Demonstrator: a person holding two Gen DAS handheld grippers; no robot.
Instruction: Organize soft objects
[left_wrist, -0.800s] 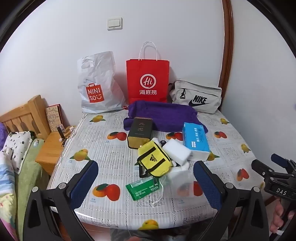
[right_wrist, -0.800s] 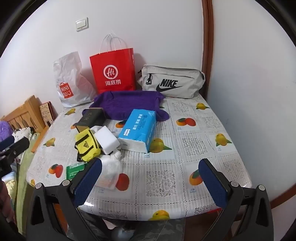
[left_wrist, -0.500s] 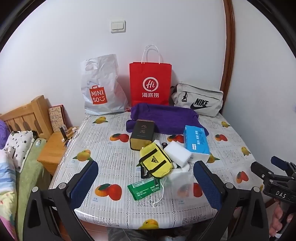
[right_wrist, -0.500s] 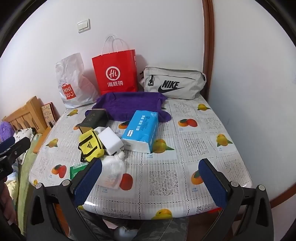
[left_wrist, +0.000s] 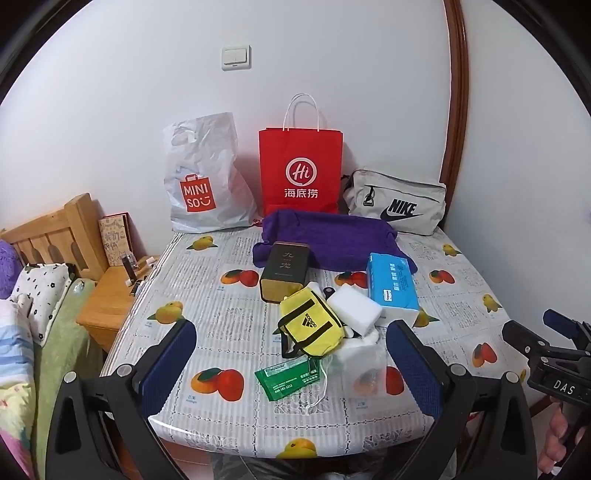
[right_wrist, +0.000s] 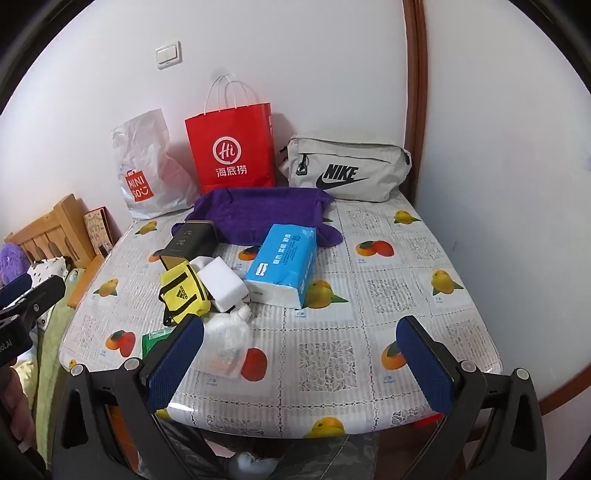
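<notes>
Both grippers, left (left_wrist: 291, 354) and right (right_wrist: 299, 354), hover with jaws spread, empty, above the table (right_wrist: 388, 302)

Left gripper (left_wrist: 290, 363) and right gripper (right_wrist: 299, 360) wide open, tilted downward.

The left tongs (left_wrist: 291, 360) hang wide apart and empty above the yellow pouch (left_wrist: 309, 322) on the table (left_wrist: 229, 317).
</notes>
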